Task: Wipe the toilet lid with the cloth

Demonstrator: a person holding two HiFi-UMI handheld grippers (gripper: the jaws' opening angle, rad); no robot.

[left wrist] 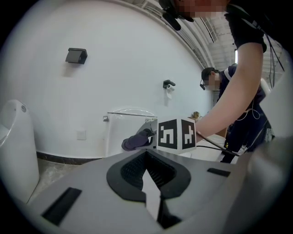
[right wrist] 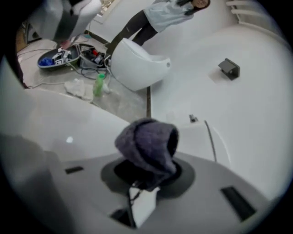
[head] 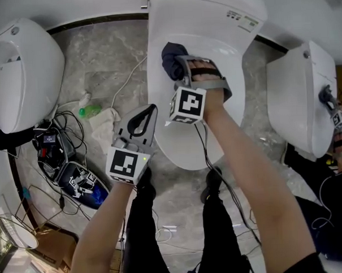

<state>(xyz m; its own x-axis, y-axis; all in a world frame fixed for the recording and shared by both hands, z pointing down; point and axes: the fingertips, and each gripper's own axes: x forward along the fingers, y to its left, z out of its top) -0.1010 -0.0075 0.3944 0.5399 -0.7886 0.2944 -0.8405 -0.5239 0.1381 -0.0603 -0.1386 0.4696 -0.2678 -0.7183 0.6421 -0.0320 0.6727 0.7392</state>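
Cloth, dark navy wad clamped by right gripper, sits at white oval toilet lid's tank end, lid running lengthwise toward the person; left gripper closed, empty.

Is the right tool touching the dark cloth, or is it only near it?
Touching. The right gripper view shows the cloth bunched between the jaws of the right tool, which are shut on it.

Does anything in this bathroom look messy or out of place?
Only the floor on the left: a green bottle and a crumpled white rag sit loose beside tangled cables. The toilet lid looks unmarked around the dark cloth held by the right gripper.
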